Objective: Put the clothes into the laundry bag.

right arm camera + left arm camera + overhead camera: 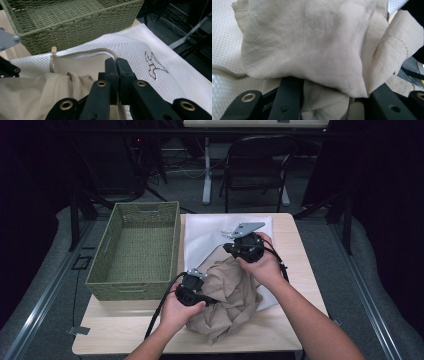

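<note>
Standing over the pale wooden table (pixel 295 245), a person works with a hand-held gripper in each hand. A crumpled beige cloth garment (pixel 227 295) lies in a heap near the front of the table, partly on top of a white mesh laundry bag (pixel 205 232) that is spread flat behind and under it. The left hand-held gripper (pixel 207 299) sits at the left edge of the heap with its jaws clenched on a bunch of the beige cloth; in the left gripper view the fabric (pixel 307 45) bulges up between and over the two black jaws, with the white mesh (pixel 224 35) showing behind it. The right hand-held gripper (pixel 231 247) is at the far side of the heap, and in the right gripper view its jaws (pixel 116 65) are pressed together on the beige-trimmed zipper edge (pixel 82 53) of the mesh bag, holding the rim of the bag's mouth. The garment (pixel 30 92) lies just beside that opening, its near fold at the edge of the mouth. A small zipper pull (pixel 53 49) stands at the end of the opening. An olive-green woven rectangular basket (pixel 112 255) sits on the left part of the table, just beside the mesh bag. A red embroidered mark (pixel 153 66) shows on the bag's upper face.
</note>
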`<action>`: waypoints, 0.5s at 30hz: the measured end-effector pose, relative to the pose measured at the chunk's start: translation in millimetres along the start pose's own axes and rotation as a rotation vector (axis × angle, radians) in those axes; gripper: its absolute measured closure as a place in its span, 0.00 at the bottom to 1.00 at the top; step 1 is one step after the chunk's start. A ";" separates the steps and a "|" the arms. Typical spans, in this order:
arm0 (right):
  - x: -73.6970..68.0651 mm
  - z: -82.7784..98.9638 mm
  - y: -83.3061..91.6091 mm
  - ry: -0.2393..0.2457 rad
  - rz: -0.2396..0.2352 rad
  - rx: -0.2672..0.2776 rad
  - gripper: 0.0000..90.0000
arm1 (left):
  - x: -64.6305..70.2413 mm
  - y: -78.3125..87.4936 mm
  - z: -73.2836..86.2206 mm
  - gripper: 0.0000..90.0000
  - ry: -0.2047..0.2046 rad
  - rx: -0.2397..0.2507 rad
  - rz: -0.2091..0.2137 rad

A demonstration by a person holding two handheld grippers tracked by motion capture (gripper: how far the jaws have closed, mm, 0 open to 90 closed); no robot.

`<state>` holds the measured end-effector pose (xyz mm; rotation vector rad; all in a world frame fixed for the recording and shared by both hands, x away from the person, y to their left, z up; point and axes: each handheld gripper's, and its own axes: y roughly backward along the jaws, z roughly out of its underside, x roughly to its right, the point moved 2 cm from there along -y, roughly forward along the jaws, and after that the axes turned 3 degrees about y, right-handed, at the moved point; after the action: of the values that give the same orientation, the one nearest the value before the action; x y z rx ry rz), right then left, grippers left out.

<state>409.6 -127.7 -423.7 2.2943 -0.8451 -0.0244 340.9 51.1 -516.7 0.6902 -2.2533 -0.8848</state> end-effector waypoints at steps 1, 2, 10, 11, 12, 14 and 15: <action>0.0 0.1 0.1 0.000 0.000 0.001 0.98 | -1.6 -1.1 -1.4 0.73 0.005 0.002 -0.002; 0.4 0.1 0.5 0.003 0.001 -0.001 0.98 | -2.5 -2.2 -2.2 0.73 0.013 0.005 -0.004; -0.8 -0.4 2.7 0.003 0.000 0.005 0.98 | -12.6 -11.3 -6.5 0.73 0.060 0.011 -0.024; -0.8 -0.4 3.1 0.002 0.000 0.006 0.98 | -13.7 -11.3 -7.0 0.73 0.063 0.009 -0.025; -0.5 -0.5 3.7 0.004 -0.001 0.003 0.98 | -14.6 -11.7 -7.6 0.73 0.069 0.011 -0.026; -0.7 -0.4 4.0 0.001 -0.001 0.010 0.98 | -16.7 -12.0 -8.6 0.73 0.080 0.018 -0.030; -0.9 -0.5 4.3 0.001 -0.002 0.012 0.98 | -17.9 -12.1 -9.1 0.73 0.085 0.021 -0.034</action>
<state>406.5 -129.3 -420.9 2.3062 -0.8448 -0.0195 362.2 51.2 -526.4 0.7633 -2.1842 -0.8335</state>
